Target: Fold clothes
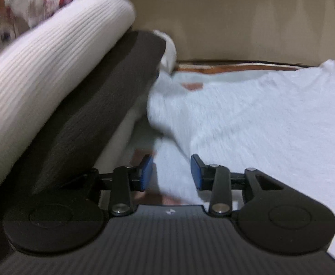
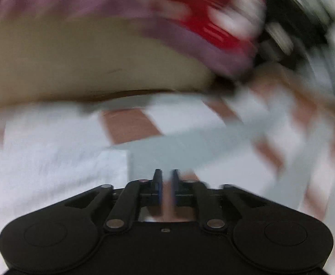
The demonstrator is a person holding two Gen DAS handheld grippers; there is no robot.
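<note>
A white ribbed garment (image 1: 247,119) lies spread on a checkered sheet; in the right wrist view it fills the lower left (image 2: 41,151). My left gripper (image 1: 171,171) is open, its blue pads low over the garment's left edge with nothing clamped. A folded stack of a white ribbed piece (image 1: 53,57) over a dark piece (image 1: 103,96) stands tilted close on the left. My right gripper (image 2: 166,183) is nearly shut with a narrow gap, nothing visibly between its pads, just right of the garment's edge. This view is motion-blurred.
The bed's checkered white and brown sheet (image 2: 130,126) shows right of the garment. A beige headboard (image 1: 236,23) runs across the back. Purple and red patterned bedding (image 2: 201,23) is piled at the upper right, and colourful fabric (image 1: 30,0) at the upper left.
</note>
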